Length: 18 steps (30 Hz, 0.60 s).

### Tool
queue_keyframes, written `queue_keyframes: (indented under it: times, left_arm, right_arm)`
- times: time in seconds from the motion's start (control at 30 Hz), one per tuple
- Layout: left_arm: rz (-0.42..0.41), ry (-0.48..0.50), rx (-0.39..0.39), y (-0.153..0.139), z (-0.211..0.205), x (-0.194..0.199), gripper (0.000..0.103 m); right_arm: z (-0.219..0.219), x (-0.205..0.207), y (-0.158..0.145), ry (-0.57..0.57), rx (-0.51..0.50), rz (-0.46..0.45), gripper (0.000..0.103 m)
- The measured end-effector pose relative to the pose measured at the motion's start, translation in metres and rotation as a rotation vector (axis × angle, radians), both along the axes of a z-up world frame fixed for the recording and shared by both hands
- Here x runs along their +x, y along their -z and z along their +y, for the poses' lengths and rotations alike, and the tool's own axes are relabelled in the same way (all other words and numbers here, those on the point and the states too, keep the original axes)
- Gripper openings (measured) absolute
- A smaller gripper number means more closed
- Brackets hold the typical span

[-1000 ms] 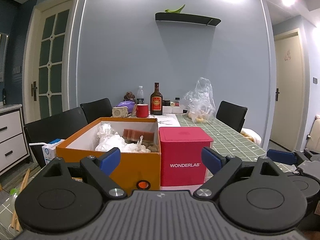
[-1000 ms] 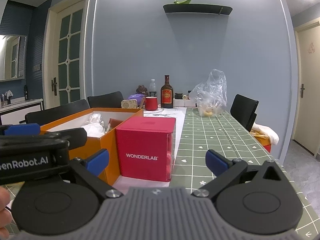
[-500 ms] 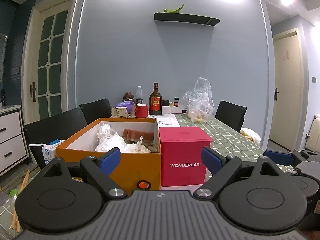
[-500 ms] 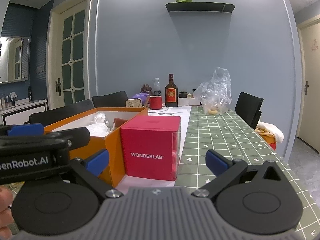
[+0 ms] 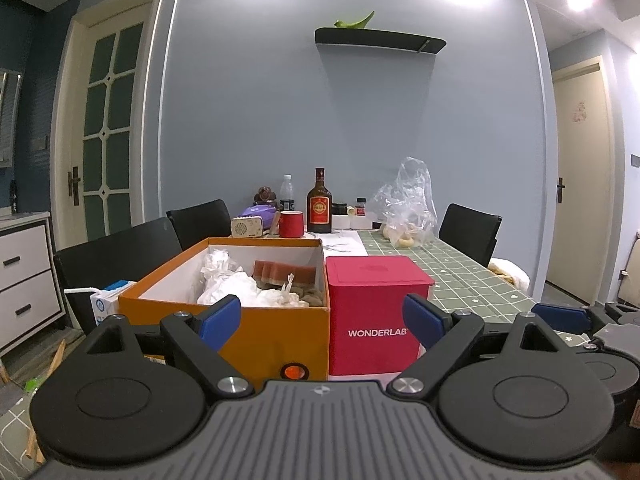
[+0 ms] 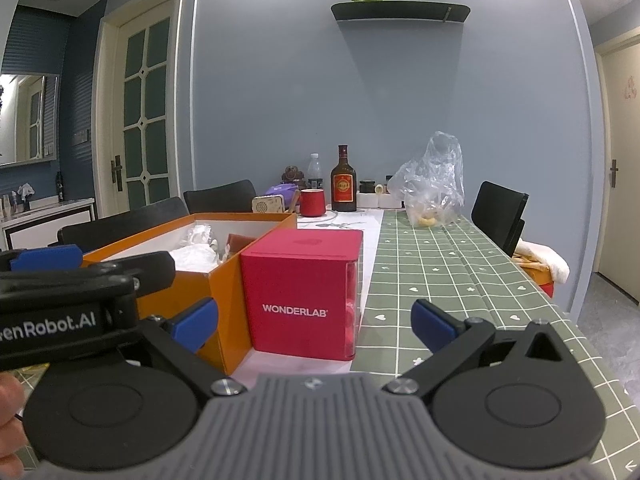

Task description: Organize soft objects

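Note:
An open orange box (image 5: 224, 320) (image 6: 224, 300) stands on the table and holds crumpled white soft stuff (image 5: 236, 288) (image 6: 196, 252) and a reddish-brown sponge-like block (image 5: 284, 272). A red WONDERLAB box (image 5: 372, 312) (image 6: 304, 292) stands against its right side. My left gripper (image 5: 320, 318) is open in front of both boxes, holding nothing. My right gripper (image 6: 312, 318) is open too, in front of the red box, empty. The left gripper's body (image 6: 60, 300) shows at the left of the right wrist view.
At the table's far end stand a dark bottle (image 5: 319, 204), a red mug (image 5: 291, 224), a water bottle (image 5: 286, 192), a small radio (image 5: 247, 227) and a clear plastic bag (image 5: 408, 208). Black chairs (image 5: 120, 256) line both sides. A green checked cloth (image 6: 440, 264) covers the right half.
Both views have shifted slightly, the right one drifting a little nearer to the red box. Both grippers stay open and empty.

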<state>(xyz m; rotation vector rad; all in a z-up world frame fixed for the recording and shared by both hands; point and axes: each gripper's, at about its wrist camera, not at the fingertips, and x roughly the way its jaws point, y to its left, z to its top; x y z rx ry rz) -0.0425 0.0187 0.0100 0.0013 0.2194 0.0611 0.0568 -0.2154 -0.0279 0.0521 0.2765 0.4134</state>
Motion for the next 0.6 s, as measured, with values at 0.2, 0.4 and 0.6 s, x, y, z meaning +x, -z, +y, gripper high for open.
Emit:
queue_keyframes:
  times: [0.2,0.4,0.6]
  left_arm:
    - [0.002,-0.004,0.001,0.0004,-0.0009,0.0018,0.103]
    - [0.019,-0.006,-0.016,0.0027,0.0005,0.0057,0.103]
    - [0.031,-0.009,-0.02,0.0059,0.0005,0.0083,0.103]
  right_arm:
    - [0.0007,0.0011,0.0014,0.0,0.001,0.006,0.1]
    - [0.0032,0.0058,0.0031,-0.005,-0.006,0.016,0.1]
    - [0.0073,0.0084,0.0047,-0.018,-0.013,0.019,0.1]
